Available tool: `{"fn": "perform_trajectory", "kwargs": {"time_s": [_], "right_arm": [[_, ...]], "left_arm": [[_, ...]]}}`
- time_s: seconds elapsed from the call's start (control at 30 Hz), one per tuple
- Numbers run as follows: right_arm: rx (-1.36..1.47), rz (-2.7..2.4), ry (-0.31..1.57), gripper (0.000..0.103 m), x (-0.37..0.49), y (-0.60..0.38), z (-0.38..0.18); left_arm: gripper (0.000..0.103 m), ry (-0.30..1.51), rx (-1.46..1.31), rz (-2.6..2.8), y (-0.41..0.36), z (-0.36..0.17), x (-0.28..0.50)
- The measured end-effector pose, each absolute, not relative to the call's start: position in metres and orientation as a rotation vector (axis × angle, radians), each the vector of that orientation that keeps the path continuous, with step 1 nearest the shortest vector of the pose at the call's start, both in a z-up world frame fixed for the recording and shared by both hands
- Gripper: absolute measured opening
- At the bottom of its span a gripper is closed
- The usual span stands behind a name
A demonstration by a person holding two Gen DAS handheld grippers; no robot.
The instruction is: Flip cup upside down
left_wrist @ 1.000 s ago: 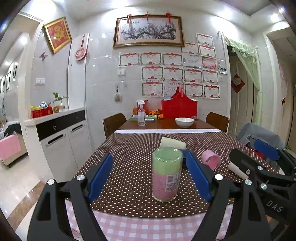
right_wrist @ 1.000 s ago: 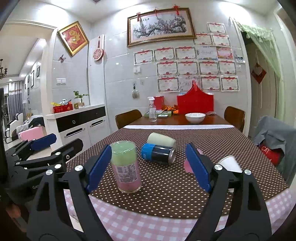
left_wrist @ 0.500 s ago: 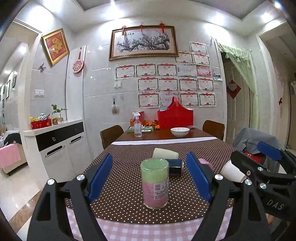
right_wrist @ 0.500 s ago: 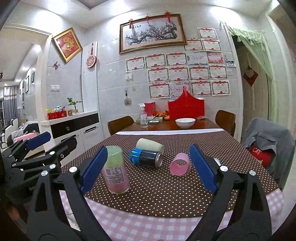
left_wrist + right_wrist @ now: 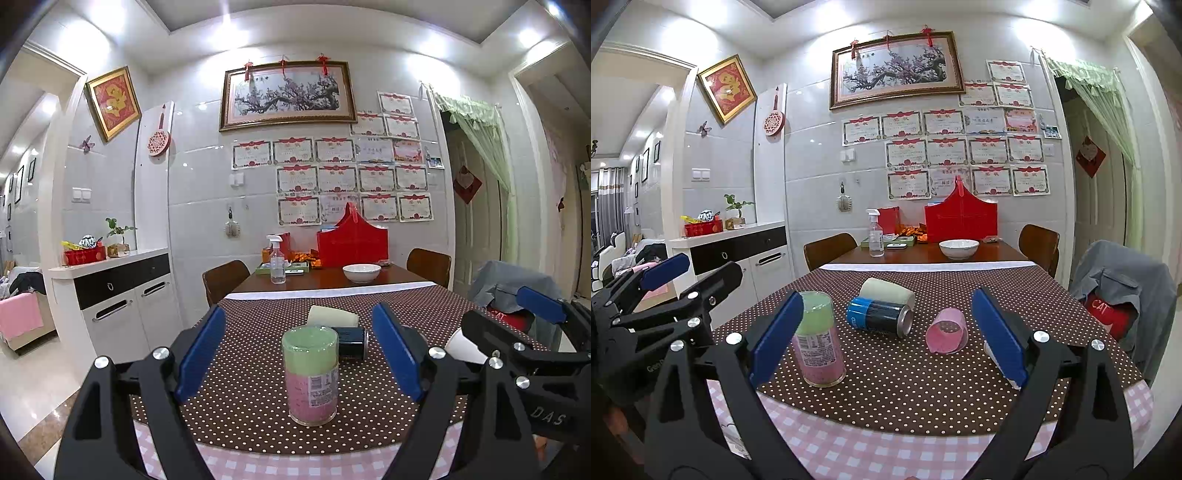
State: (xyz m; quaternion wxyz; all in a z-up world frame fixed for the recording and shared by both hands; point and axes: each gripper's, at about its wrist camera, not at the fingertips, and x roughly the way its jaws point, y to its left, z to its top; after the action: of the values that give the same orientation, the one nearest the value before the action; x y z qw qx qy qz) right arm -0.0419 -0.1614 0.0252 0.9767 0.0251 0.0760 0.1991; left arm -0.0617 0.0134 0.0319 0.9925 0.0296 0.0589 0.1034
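A clear cup [image 5: 311, 374] with a green and pink inside and a barcode label stands on the dotted tablecloth near the front edge; it also shows in the right wrist view [image 5: 817, 343]. My left gripper [image 5: 301, 354] is open, its blue pads wide on either side of the cup, a little short of it. My right gripper [image 5: 888, 338] is open and empty, to the right of that cup. A pink cup [image 5: 945, 331] lies on its side. A white paper cup [image 5: 466, 347] lies at the right, partly hidden.
A blue and black can [image 5: 880, 316] and a cream cup [image 5: 887, 293] lie on their sides behind the standing cup. A white bowl [image 5: 959, 248], a spray bottle [image 5: 875, 233] and a red box [image 5: 961, 220] sit at the far end. Chairs flank the table.
Both grippers have pulled back and risen a little, so the cups look smaller and farther. The cup stays standing between the left pads. Both stay open.
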Motion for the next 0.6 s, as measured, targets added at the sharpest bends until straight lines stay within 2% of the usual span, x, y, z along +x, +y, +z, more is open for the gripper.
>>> {"fn": "perform_trajectory", "kwargs": {"time_s": [0.6], "right_arm": [[0.050,0.401,0.153,0.092,-0.0416,-0.1611,0.0252]], "left_arm": [[0.080,0.103,0.061,0.214,0.0134,0.0319,-0.0623]]}}
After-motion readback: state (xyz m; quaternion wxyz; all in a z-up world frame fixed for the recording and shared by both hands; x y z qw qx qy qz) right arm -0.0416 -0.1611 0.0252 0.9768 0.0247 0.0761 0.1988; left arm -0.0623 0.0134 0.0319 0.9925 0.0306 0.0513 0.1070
